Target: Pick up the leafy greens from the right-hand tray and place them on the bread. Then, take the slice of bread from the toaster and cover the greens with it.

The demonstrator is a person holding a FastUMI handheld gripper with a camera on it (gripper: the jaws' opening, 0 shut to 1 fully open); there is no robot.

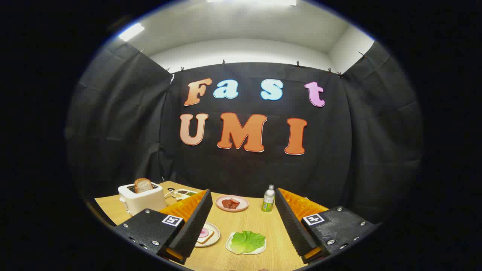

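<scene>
Gripper view: jaws of the gripper (241,222) spread wide, empty, above the wooden worktop (241,222). Between them, green leafy greens (247,241) on a white tray (230,248) at the near edge. Far-left corner: brown bread slice (143,185) upright in the white toaster (141,199).

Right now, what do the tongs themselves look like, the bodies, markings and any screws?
The tongs have two long fingers with ribbed, ridged inner faces. Each finger is mounted on a dark, speckled block studded with small silver screws. On top of each block sits a square black-and-white marker tag. No cables can be seen.
</scene>
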